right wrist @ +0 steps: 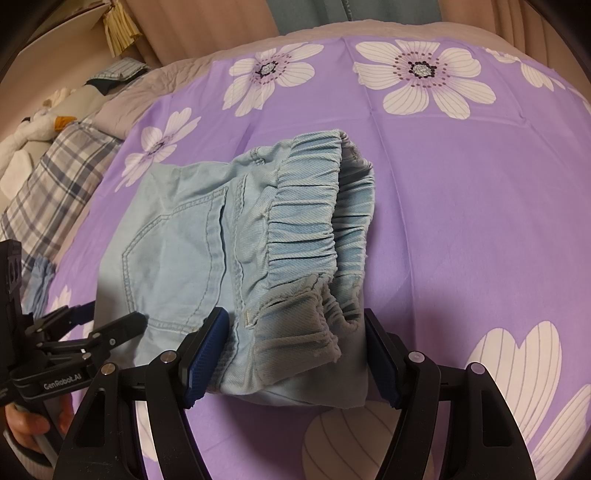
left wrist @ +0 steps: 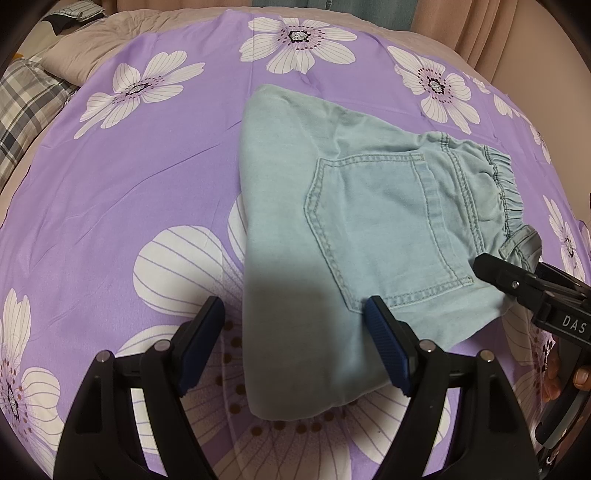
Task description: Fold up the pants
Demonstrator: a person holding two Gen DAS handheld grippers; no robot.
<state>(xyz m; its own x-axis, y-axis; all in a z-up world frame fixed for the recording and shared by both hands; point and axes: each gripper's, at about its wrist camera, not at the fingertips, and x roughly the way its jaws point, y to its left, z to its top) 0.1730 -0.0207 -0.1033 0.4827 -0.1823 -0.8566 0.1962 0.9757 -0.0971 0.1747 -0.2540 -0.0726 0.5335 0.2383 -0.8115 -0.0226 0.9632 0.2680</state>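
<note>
Left gripper (left wrist: 295, 317): fingers spread wide, nothing between the pads, hovering over the near fold edge of the pants (left wrist: 369, 206), w/ one blue pad (left wrist: 388, 350) over denim and the other over the sheet. Right gripper (right wrist: 295, 347): also spread apart, straddling the elastic waistband (right wrist: 310, 229) end of the pants w/o pinching it (cloth sits between the fingers, but pads don't press it as far as visible). Pants are light-blue denim, folded into a compact stack, back pocket (left wrist: 384, 229) facing up, lying flat near the middle of the purple flowered sheet (left wrist: 147, 155). Beyond the sheet: plaid pillow (right wrist: 55, 184) at the left, beige curtains (right wrist: 207, 22) behind the bed.
</note>
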